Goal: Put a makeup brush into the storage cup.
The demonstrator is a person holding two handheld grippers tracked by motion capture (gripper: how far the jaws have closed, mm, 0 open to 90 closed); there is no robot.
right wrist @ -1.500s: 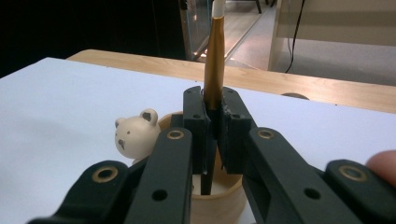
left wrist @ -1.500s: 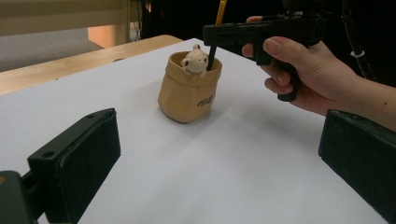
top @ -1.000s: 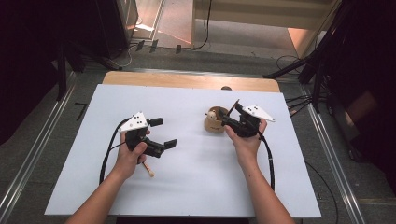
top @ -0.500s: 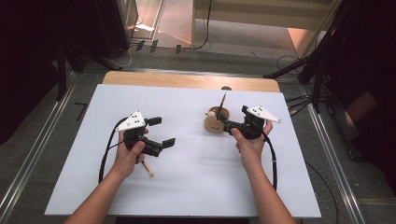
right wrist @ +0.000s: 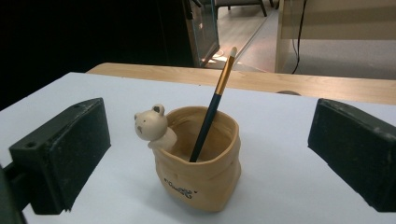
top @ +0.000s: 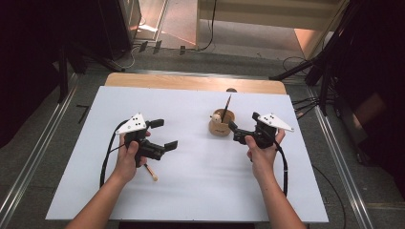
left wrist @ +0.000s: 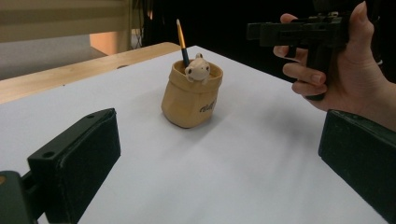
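A tan sack-shaped pot (top: 222, 125) with a small bear figure (right wrist: 152, 126) on its rim stands right of the table's middle. A dark-handled brush (top: 226, 108) with a gold ferrule leans upright inside it, tip up. My right gripper (top: 235, 132) hovers just right of the pot, open, its jaws wide apart on either side of the pot (right wrist: 201, 168) with nothing between them. My left gripper (top: 165, 134) is held at centre left, open and empty, facing the pot (left wrist: 191, 95). A second wooden-handled brush (top: 151, 172) lies on the table under my left hand.
The white table top (top: 200, 191) has a wooden strip (top: 191, 82) along its far edge. Cables trail from both grippers toward me. Metal rails and dark stands flank the table on the floor.
My right gripper let go of the dark brush, which now stands in the pot, and drew back to the right. The left gripper has stayed put.
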